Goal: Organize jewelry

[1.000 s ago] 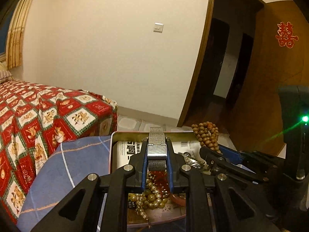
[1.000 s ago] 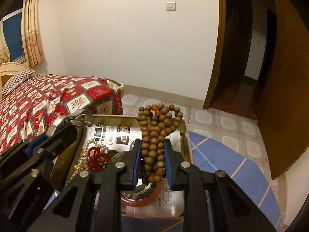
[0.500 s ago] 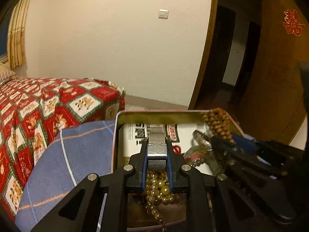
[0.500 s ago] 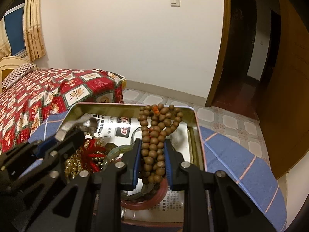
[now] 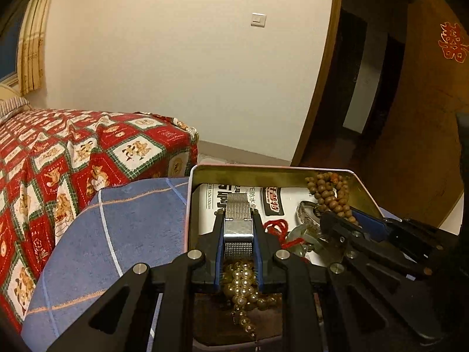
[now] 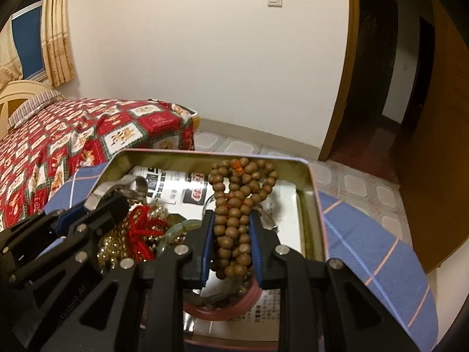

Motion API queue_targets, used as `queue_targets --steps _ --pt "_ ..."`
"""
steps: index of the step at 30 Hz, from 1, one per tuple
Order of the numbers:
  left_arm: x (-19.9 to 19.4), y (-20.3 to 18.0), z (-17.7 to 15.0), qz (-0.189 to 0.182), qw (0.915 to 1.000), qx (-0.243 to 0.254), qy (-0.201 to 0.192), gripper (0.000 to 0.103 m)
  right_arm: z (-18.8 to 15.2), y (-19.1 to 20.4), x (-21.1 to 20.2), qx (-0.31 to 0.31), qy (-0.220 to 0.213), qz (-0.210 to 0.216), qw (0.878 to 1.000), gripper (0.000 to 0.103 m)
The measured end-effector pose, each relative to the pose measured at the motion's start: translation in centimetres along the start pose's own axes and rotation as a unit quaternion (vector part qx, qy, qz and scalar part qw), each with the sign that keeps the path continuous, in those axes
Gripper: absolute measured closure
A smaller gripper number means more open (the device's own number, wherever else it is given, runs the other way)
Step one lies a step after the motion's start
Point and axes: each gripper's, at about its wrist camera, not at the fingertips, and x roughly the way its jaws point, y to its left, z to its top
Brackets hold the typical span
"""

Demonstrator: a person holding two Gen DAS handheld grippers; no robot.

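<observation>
Now the left hand-held gripper (image 5: pixel 238 228) is clamped on a mesh watch band (image 5: pixel 238 209) and the right hand-held gripper (image 6: pixel 231 228) on a bundle of brown wooden beads (image 6: pixel 238 202). Over the last second both have tipped lower, so the open tin (image 5: pixel 263 173) on the blue cloth (image 5: pixel 123 228) fills more of each view, pearls (image 5: pixel 241 281) and a red cord (image 6: pixel 140 228) lying inside. Judging by this, both pieces are about to be set down in the tin.

Both wrist cameras are looking forward and downward along their own fingers, sitting close above the open metal tin (image 5: pixel 272 173) (image 6: pixel 310 193). Each is facing the white wall and bed (image 5: pixel 73 158) (image 6: pixel 88 135) (the doorway on the right), and they are sharing the tin's interior.
</observation>
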Motion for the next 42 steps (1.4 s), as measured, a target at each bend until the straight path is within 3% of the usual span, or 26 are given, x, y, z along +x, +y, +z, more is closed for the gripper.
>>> queue_targets --steps 6,10,14,18,21,24,28,34,42 --pt "0.4 0.3 0.0 0.000 0.9999 -0.005 0.011 0.086 0.0 0.1 0.3 0.005 0.003 0.014 1.000 0.076" --pt "0.5 0.2 -0.1 0.009 0.9998 0.000 0.016 0.085 -0.6 -0.2 1.4 0.016 0.033 0.035 0.999 0.068" --pt "0.0 -0.3 -0.1 0.019 0.9997 0.011 0.009 0.076 -0.7 -0.5 1.0 0.030 0.034 0.045 0.998 0.065" --pt "-0.4 -0.1 0.0 0.019 0.9998 0.006 0.001 0.060 -0.8 -1.5 0.4 0.057 0.037 0.062 0.996 0.065" --pt "-0.9 0.3 -0.1 -0.005 1.0000 -0.007 -0.003 0.053 -0.8 -1.9 -0.5 0.070 0.029 0.065 0.995 0.064" --pt "-1.8 0.4 0.0 -0.015 0.9997 -0.012 -0.017 0.045 -1.1 -2.4 -1.4 0.082 0.019 0.054 0.995 0.052" --pt "-3.3 0.3 -0.1 0.004 0.9992 -0.004 -0.041 0.032 -1.4 -3.2 -2.1 0.105 0.014 0.061 0.993 0.035" --pt "-4.5 1.0 -1.1 -0.002 0.9988 -0.031 -0.038 0.030 -2.0 -2.5 -3.5 0.096 0.000 0.048 0.994 0.027" --pt "-7.0 0.1 -3.0 0.047 0.9970 -0.009 -0.060 0.030 -3.5 -1.6 -5.3 0.076 -0.020 -0.007 0.997 0.015"
